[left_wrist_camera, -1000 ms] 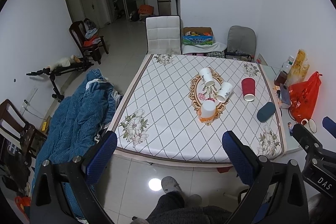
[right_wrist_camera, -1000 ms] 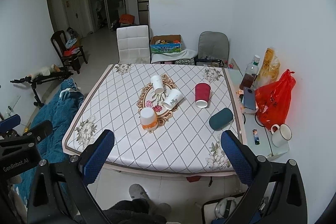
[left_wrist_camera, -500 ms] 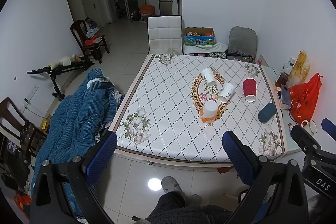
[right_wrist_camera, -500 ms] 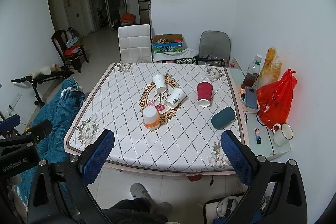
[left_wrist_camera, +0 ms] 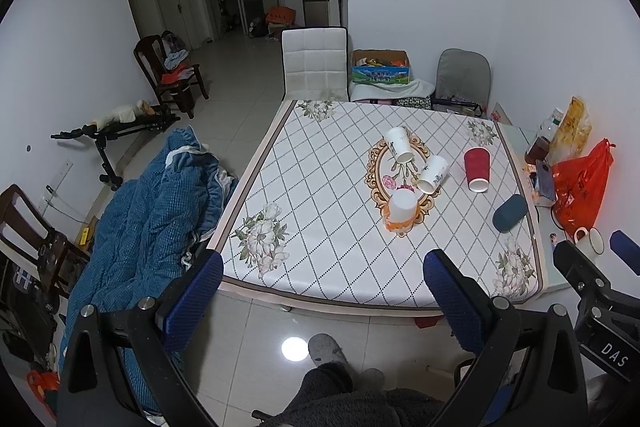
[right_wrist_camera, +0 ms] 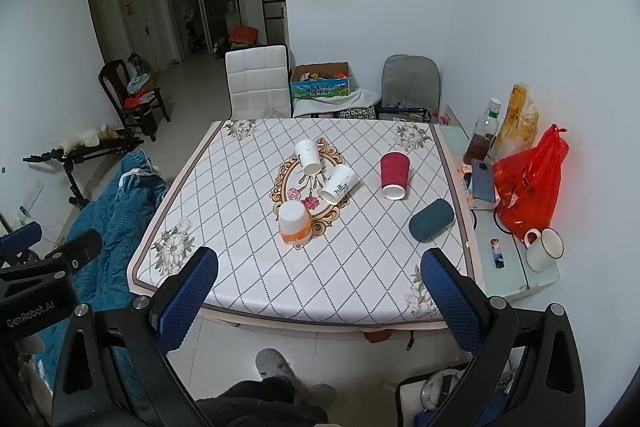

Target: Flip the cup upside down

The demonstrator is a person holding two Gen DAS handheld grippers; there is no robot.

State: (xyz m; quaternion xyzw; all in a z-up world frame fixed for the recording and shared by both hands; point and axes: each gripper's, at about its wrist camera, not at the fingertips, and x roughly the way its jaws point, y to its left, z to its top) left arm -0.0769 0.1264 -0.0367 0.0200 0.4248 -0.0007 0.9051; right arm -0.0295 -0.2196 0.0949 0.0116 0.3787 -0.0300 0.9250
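- The left gripper [left_wrist_camera: 322, 291] hangs off the near edge of the table [left_wrist_camera: 320, 187], jaws spread wide, nothing between them.
- The right gripper [right_wrist_camera: 318, 285] sits beside it at the same near edge, jaws also wide apart and holding nothing.
- Near the table's middle, a white cup with an orange band [right_wrist_camera: 295, 221] stands mouth down on the oval flower print.
- Just beyond it a white cup with dark print [right_wrist_camera: 339, 183] lies on its side, mouth toward the near left.
- Farther back, a plain white cup [right_wrist_camera: 308, 157] is tipped over too, its mouth facing the near side; whether it touches the printed cup I cannot tell.
- To the right, apart from the white ones, a red cup [right_wrist_camera: 395, 174] is tipped with its white rim toward the near side.
- A dark teal case [right_wrist_camera: 431, 219] lies near the table's right edge.
- On the side shelf to the right sit a red plastic bag [right_wrist_camera: 528, 183] and a white mug [right_wrist_camera: 542, 249].
- A blue quilt [left_wrist_camera: 148, 211] is heaped left of the table.
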